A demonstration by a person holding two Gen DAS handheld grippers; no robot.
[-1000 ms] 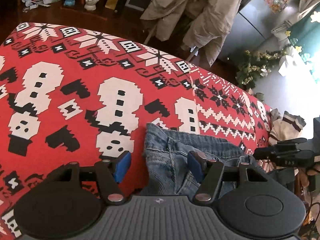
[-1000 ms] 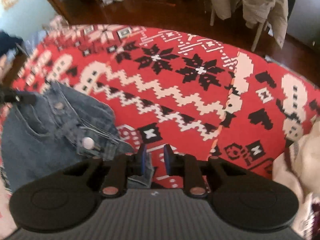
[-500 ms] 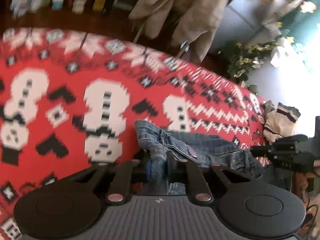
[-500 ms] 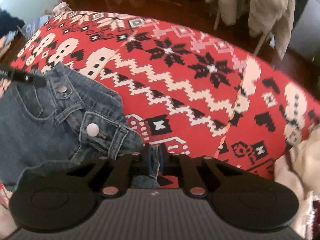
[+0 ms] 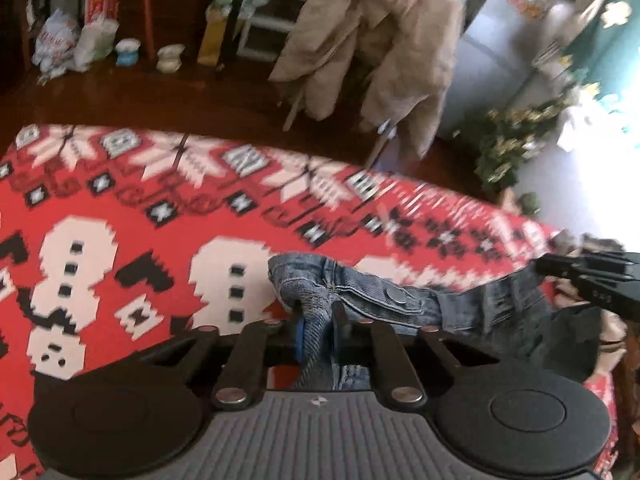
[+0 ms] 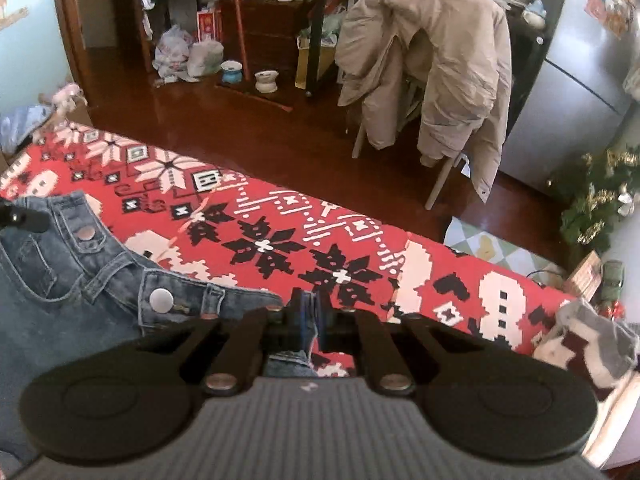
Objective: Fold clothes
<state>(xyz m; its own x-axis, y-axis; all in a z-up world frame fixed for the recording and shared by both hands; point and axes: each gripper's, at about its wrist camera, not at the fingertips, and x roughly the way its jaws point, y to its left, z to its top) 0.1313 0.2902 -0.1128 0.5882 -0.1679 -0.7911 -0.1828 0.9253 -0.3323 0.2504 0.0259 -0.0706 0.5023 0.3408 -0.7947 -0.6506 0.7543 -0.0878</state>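
A pair of blue jeans [image 5: 384, 300] is held by its waistband above a red patterned blanket [image 5: 120, 216]. My left gripper [image 5: 316, 332] is shut on one corner of the waistband. My right gripper [image 6: 310, 320] is shut on the other corner; the jeans [image 6: 72, 292] stretch left from it, metal button up. The right gripper's fingertips [image 5: 592, 276] show at the right edge of the left wrist view. The left gripper's tip [image 6: 24, 218] shows at the left edge of the right wrist view.
The red blanket [image 6: 340, 248] with snowmen and snowflakes covers the surface. A beige coat hangs on a chair [image 6: 432, 64] beyond it on a dark wood floor. Other clothes [image 6: 588, 344] lie at the right edge. A small Christmas tree [image 6: 600, 204] stands at right.
My left gripper closed on the waistband corner, and my right gripper closed on the other. Both have lifted, raising the jeans off the blanket and stretching the waistband.
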